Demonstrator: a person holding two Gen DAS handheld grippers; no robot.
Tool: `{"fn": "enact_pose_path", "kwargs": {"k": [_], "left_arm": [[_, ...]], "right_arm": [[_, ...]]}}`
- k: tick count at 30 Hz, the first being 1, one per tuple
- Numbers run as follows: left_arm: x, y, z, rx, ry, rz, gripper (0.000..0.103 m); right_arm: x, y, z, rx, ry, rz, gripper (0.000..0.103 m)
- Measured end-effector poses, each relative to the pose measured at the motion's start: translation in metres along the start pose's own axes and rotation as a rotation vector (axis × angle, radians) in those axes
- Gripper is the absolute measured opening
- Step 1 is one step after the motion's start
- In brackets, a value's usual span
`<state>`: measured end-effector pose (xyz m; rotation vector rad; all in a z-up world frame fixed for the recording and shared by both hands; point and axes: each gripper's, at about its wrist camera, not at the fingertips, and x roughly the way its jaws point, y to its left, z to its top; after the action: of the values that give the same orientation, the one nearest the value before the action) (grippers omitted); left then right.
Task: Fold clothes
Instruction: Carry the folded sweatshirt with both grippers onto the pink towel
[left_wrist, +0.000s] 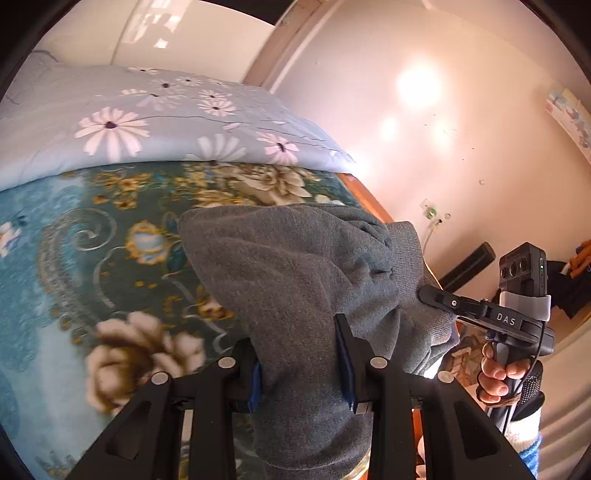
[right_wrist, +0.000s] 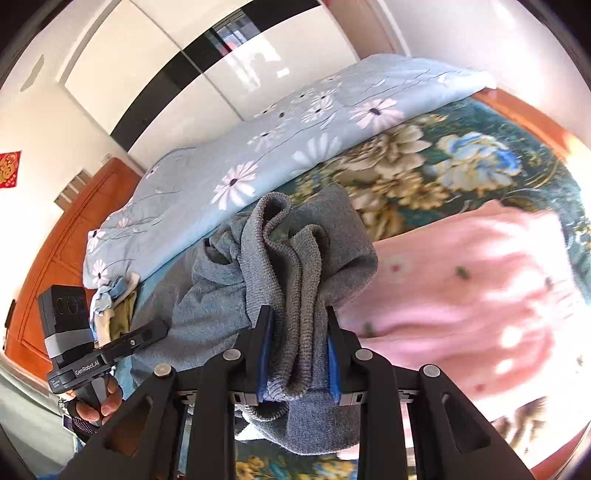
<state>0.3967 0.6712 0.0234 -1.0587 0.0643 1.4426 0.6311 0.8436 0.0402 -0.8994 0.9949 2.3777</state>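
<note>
I see a teal floral blanket (left_wrist: 74, 258) spread over the bed, with a pale blue daisy-print quilt (left_wrist: 147, 122) folded along its far side. An orange wooden headboard (right_wrist: 55, 229) stands behind, beside a white wardrobe (right_wrist: 155, 74) with a dark strip.

Pink garment (right_wrist: 461, 295) blurred, overexposed.

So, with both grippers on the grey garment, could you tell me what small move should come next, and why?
Probably draw the two grippers apart to stretch the grey garment flat above the blanket. The left gripper and right gripper each have their jaws shut on bunched fabric, and it hangs crumpled between them, so it cannot yet be folded neatly.
</note>
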Motion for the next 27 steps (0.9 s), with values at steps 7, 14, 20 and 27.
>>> {"fn": "enact_pose_path", "kwargs": {"k": [7,14,20,27], "left_arm": [[0.084,-0.065,0.001,0.053,0.041,-0.103,0.035],[0.144,-0.042,-0.042,0.075,0.098,-0.046,0.044],[0.131,-0.041,-0.036,0.081,0.117,-0.059,0.058],[0.075,-0.040,-0.007,0.168,-0.016,0.063,0.071]], "right_arm": [[-0.034,-0.092,0.032,0.031,-0.013,-0.091,0.027],[0.005,-0.172,0.013,0.112,0.059,-0.113,0.028],[-0.004,-0.177,0.001,0.124,0.005,-0.070,0.030],[-0.037,-0.135,0.016,-0.031,-0.059,-0.217,0.034]]}}
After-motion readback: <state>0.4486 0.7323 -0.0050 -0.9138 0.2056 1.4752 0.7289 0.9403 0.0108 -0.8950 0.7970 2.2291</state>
